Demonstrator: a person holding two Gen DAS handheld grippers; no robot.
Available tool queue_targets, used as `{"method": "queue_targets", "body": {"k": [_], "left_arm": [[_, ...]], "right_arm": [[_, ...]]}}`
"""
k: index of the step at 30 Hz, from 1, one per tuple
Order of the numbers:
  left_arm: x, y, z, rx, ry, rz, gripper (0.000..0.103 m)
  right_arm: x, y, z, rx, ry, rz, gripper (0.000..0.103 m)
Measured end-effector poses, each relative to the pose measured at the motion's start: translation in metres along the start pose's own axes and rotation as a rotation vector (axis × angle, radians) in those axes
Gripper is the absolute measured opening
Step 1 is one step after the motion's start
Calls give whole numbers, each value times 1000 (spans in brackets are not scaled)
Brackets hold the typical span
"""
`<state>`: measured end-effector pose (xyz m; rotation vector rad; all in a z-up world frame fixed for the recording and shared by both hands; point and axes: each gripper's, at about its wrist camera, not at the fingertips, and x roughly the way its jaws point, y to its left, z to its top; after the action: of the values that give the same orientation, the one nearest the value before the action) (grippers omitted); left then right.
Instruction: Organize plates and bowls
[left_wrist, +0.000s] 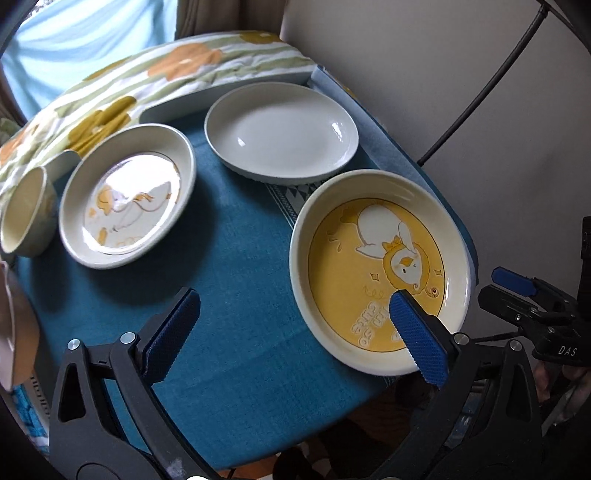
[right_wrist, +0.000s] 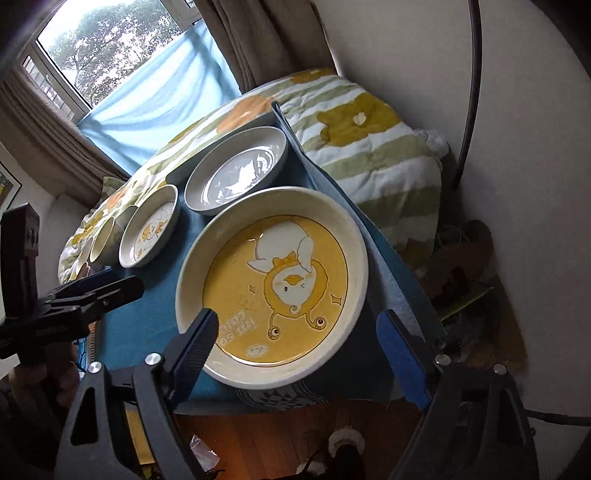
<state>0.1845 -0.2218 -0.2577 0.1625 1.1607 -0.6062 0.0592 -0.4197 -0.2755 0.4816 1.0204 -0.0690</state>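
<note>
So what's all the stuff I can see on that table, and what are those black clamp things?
Yellow duck-picture plate: one, cream rim, nearest table edge.
Plain white plate: one, behind the yellow one.
Cream plate with pale duck drawing: one, left of the white plate.
Cream bowl: at least one, far left.
Teal tablecloth: one, under all the dishes.
Floral quilt: one, green, white and mustard, behind the table.
Left gripper: black, blue pads, open, holding nothing.
Right gripper: black, blue pads, open, fingers either side of the yellow plate.
</note>
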Motion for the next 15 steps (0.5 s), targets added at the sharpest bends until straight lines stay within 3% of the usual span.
{"method": "queue_targets", "body": {"k": [3, 6, 15], "left_arm": [[26, -2, 5, -8, 58, -32, 96], [42, 0, 9, -21, 106, -55, 84], [65, 6, 10, -63, 187, -116, 42]], "right_arm": [[21, -16, 7, -2, 55, 27, 69], [33, -26, 14, -3, 89, 58, 62], [51, -42, 29, -2, 127, 95, 29]]}}
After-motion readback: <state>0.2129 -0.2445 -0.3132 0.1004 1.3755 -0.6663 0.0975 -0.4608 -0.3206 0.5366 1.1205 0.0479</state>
